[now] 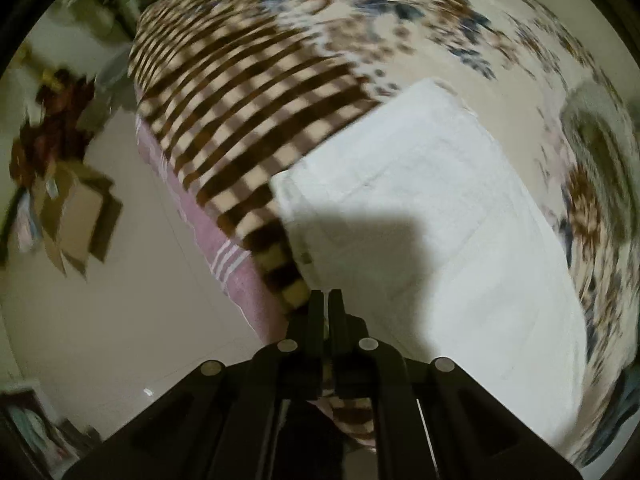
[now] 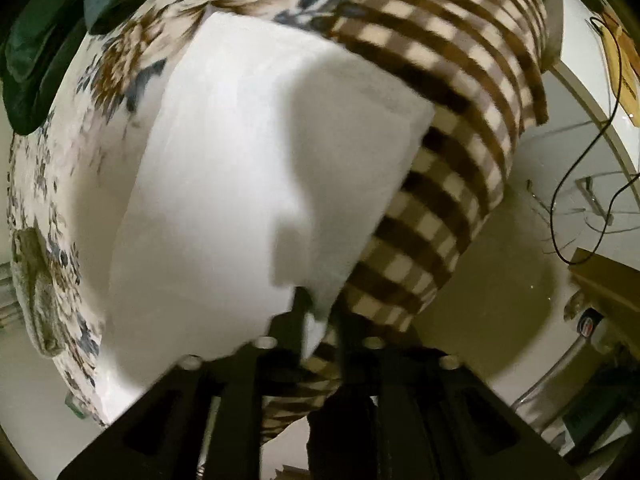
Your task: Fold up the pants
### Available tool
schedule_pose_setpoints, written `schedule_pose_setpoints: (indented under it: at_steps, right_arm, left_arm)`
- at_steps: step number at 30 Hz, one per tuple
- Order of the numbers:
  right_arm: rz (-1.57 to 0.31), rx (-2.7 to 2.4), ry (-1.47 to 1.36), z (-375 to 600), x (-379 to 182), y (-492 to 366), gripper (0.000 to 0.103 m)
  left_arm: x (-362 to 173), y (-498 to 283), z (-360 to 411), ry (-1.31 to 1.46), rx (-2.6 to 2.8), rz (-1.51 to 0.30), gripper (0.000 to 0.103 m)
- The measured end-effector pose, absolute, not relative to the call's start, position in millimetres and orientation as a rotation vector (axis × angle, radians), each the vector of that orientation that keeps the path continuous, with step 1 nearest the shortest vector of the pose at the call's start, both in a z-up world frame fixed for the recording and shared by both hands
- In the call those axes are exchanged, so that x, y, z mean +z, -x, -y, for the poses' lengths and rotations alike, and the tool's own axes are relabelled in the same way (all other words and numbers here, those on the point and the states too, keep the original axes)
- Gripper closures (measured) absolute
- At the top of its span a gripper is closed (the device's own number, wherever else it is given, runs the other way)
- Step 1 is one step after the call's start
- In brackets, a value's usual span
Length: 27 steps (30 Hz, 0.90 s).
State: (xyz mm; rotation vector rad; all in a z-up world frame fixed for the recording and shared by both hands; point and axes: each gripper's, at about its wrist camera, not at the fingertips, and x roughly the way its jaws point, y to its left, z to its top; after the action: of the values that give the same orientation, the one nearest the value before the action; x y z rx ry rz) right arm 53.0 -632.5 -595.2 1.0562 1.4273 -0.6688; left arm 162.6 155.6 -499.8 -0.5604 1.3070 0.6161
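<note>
The white pants (image 1: 432,216) lie folded flat on the bed's floral blanket (image 1: 400,8), their edge over its checkered border (image 1: 240,92). The left gripper (image 1: 327,300) pinches a near corner; the right gripper (image 2: 318,320) clamps the opposite corner, fabric bunched between its fingers (image 2: 298,308).

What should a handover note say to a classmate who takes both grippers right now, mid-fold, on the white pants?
Left gripper: fingers nearly together at the near edge of the white pants; probably pinching the fabric, though the contact is hard to see.
Right gripper: shut on a corner of the pants, which is lifted off the bed.
The pants lie on the floral blanket, partly over its checked border, near the bed's edge.
Done: the pants look like a flattened, roughly rectangular panel.
Left: carry the held edge over for the next fold, release, smooth.
</note>
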Motion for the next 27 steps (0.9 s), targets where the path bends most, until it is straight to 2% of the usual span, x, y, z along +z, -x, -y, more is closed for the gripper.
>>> schedule_pose_setpoints:
  at_steps: [1,4,5,6,7,8,9,11,12,13,14,17,20,22,24,26,27]
  right_arm:
    - [-1.414,-0.675,-1.065,636,-593,-51,0.065]
    - [-1.315,-0.698,-1.091,655,-576,-36,0.059]
    - [-1.271,-0.720,-1.103,664,-571,-31,0.057]
    - [-1.250,-0.730,-1.118,671,-570,-27,0.055]
    - [-1.233,-0.739,-1.137,678,-570,-25,0.054]
    - [-1.212,-0.754,-1.165,687,-574,-22,0.054]
    - [-1.200,-0.767,-1.186,695,-578,-20,0.054]
    - [-1.175,-0.785,-1.233,706,-590,-17,0.054]
    - [-1.150,-0.795,-1.266,710,-595,-15,0.065]
    - [-1.118,-0.817,-1.273,712,-594,-13,0.085]
    - [-1.110,-0.836,-1.245,712,-590,-14,0.097]
    - [-1.038,-0.835,-1.118,710,-559,-18,0.098]
    - [-1.074,-0.791,-1.109,714,-564,-13,0.097]
    - [-1.117,-0.787,-1.155,720,-579,-3,0.089]
    - [-1.111,-0.747,-1.220,723,-587,11,0.059]
    - [-1.046,-0.663,-1.310,721,-592,24,0.047]
    - [-1.022,-0.621,-1.349,720,-596,27,0.046]
  left_arm:
    - [-497,-167,-149,0.538,0.601,-1.305,0.101]
    - [-486,-176,-115,0.444,0.547,-1.298,0.096]
    - [-483,-182,-99,0.413,0.516,-1.304,0.086]
    - [-482,-186,-87,0.393,0.484,-1.305,0.070]
    - [-481,-191,-73,0.373,0.444,-1.302,0.059]
    - [-481,-195,-56,0.349,0.408,-1.300,0.034]
    - [-483,-200,-39,0.323,0.376,-1.298,0.022]
    - [-488,-211,-6,0.282,0.311,-1.319,0.022]
    - [-491,-216,12,0.259,0.278,-1.332,0.022]
    - [-495,-220,27,0.242,0.249,-1.345,0.022]
    - [-501,-223,51,0.216,0.209,-1.361,0.022]
    - [-514,-229,104,0.138,0.107,-1.393,0.022]
    - [-529,-229,150,0.053,0.024,-1.424,0.022]
    - [-544,-227,170,0.001,-0.005,-1.456,0.022]
    - [-555,-226,177,-0.032,-0.001,-1.477,0.021]
    - [-561,-226,177,-0.035,-0.001,-1.475,0.017]
    - [-563,-227,174,-0.022,-0.003,-1.477,0.013]
